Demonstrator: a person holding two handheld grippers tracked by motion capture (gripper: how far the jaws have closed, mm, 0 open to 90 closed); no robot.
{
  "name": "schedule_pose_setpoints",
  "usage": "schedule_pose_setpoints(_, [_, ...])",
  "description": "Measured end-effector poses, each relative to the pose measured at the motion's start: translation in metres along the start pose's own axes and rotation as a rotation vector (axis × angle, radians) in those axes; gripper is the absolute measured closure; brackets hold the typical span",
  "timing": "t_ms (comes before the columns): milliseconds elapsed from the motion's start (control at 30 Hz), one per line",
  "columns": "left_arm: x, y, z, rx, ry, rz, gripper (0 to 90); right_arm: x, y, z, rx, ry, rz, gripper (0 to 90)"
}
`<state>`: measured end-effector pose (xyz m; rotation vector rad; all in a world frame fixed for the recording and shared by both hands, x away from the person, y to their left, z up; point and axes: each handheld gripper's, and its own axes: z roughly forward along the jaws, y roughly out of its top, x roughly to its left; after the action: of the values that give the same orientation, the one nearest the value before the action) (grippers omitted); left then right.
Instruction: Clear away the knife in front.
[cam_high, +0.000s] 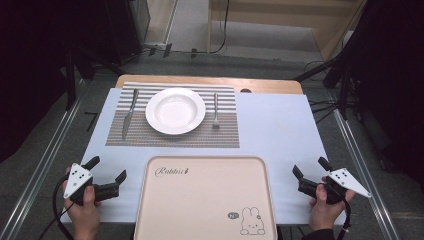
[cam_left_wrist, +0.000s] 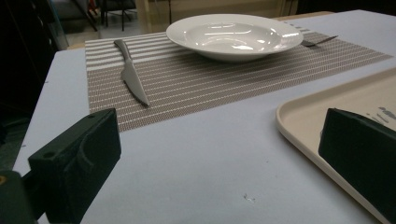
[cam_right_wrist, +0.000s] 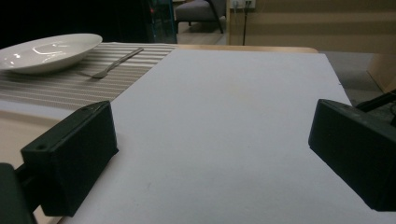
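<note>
Pale blue table (cam_high: 280, 130), striped placemat (cam_high: 172, 131), beige tray (cam_high: 205, 200), both tongs wide, empty

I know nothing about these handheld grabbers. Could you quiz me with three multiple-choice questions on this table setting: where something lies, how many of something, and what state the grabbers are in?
1. Where does the silver metal knife lie?
A. On the striped woven placemat, left of the round white plate
B. On the beige plastic tray
C. Inside the plate

2. How many pieces of cutlery are on the placemat?
A. One
B. Two
C. Four

3. What state are the left gripper and right gripper in?
A. Both shut on the tray
B. One holds the silver fork
C. Both open, holding nothing

Answers: 1 A, the high view shows the knife beside the plate's left rim. 2 B, one knife and one fork. 3 C, each gripper's jaws stand wide apart, nothing between them.
</note>
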<state>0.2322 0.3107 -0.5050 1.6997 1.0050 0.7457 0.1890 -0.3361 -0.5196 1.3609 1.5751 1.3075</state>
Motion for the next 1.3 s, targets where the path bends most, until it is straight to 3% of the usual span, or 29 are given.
schedule_pose_setpoints(167, [-0.001,0.002,0.002,0.015,0.02,0.007,0.0,-0.001,0.0,-0.002,-0.015,0.018,-0.001,0.0])
schedule_pose_setpoints(400, [0.003,0.007,-0.001,0.012,0.036,-0.028,0.0,0.0,0.0,-0.001,-0.012,0.041,-0.015,0.0])
schedule_pose_setpoints(467, [0.004,0.011,0.0,0.019,0.04,-0.045,0.0,0.001,0.001,0.0,-0.006,0.051,-0.025,0.0])
schedule_pose_setpoints(533, [0.005,0.015,0.003,0.064,0.054,-0.086,0.0,0.001,0.002,0.0,-0.004,0.053,-0.026,0.0])
schedule_pose_setpoints(700, [0.001,0.028,0.002,0.059,0.048,-0.048,0.0,-0.001,0.003,0.002,-0.002,0.058,-0.015,0.0])
schedule_pose_setpoints(800, [0.002,0.037,0.001,0.032,0.036,-0.052,0.0,-0.002,0.002,0.002,0.001,0.042,-0.004,0.0])
schedule_pose_setpoints(967, [0.002,0.054,0.0,0.024,0.039,-0.026,0.0,0.003,0.002,0.003,0.013,0.045,-0.034,0.0])
schedule_pose_setpoints(1133, [0.004,0.069,0.004,0.021,0.016,-0.035,0.0,0.003,0.002,0.003,0.017,0.048,-0.035,0.0])
schedule_pose_setpoints(1200, [0.006,0.078,0.007,0.023,-0.021,-0.036,0.0,0.002,0.002,0.002,0.016,0.056,-0.03,0.0])
schedule_pose_setpoints(1300, [0.008,0.082,0.011,0.025,-0.021,-0.037,0.0,0.002,0.002,0.002,0.015,0.062,-0.031,0.0])
